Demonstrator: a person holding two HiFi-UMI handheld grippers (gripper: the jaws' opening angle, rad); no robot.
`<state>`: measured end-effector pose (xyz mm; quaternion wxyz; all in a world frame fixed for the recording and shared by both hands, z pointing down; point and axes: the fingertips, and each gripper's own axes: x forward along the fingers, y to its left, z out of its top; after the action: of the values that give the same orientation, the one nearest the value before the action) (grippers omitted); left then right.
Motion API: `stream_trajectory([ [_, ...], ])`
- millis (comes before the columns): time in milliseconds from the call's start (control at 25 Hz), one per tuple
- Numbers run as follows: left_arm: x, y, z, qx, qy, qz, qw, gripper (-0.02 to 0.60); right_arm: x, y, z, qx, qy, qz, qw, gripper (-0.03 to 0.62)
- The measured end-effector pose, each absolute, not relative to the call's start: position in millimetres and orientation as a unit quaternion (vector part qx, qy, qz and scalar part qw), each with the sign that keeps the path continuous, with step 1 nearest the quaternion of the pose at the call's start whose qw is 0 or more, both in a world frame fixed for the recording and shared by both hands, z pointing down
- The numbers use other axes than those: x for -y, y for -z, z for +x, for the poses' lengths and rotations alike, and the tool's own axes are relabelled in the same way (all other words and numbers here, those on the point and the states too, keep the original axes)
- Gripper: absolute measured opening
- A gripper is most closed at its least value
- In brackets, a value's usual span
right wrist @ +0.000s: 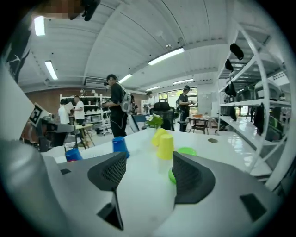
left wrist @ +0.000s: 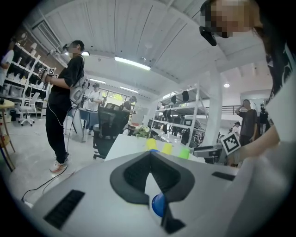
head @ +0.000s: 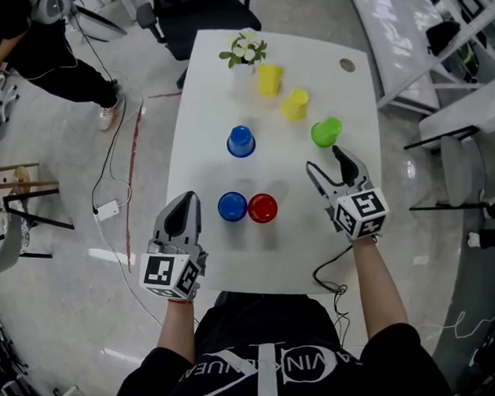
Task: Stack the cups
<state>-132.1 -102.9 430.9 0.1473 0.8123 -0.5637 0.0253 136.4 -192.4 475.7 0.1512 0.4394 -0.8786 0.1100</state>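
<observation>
Several cups stand upside down on the white table (head: 194, 257). Two yellow cups (head: 269, 79) (head: 295, 104) and a green cup (head: 325, 132) form a row at the far right. One blue cup (head: 241, 141) is in the middle; another blue cup (head: 232, 206) and a red cup (head: 262, 208) sit side by side nearer me. My right gripper (head: 325, 160) hangs open and empty just short of the green cup (right wrist: 186, 151), with a yellow cup (right wrist: 165, 146) beyond. My left gripper (head: 179, 218) is shut and empty, left of the near blue cup (left wrist: 158, 204).
A small vase of flowers (head: 244, 55) stands at the table's far edge beside the yellow cups, and a round cable hole (head: 347, 65) is at the far right corner. A dark office chair (head: 201, 6) is beyond the table. Cables lie on the floor at the left.
</observation>
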Motion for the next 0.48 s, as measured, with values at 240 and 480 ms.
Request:
stream_trajectory([
  [240, 112.5, -433.0, -132.1, 0.571, -0.036, 0.806, 0.148, 0.003, 257.9, -486.9, 176.9, 0.832, -0.113, 0.516, 0.172, 0.314],
  [480, 114.3, -436.8, -134.9, 0.583, -0.046, 0.796, 0.157, 0.003, 278.3, -510.7, 185.5, 0.823, -0.144, 0.519, 0.182, 0.26],
])
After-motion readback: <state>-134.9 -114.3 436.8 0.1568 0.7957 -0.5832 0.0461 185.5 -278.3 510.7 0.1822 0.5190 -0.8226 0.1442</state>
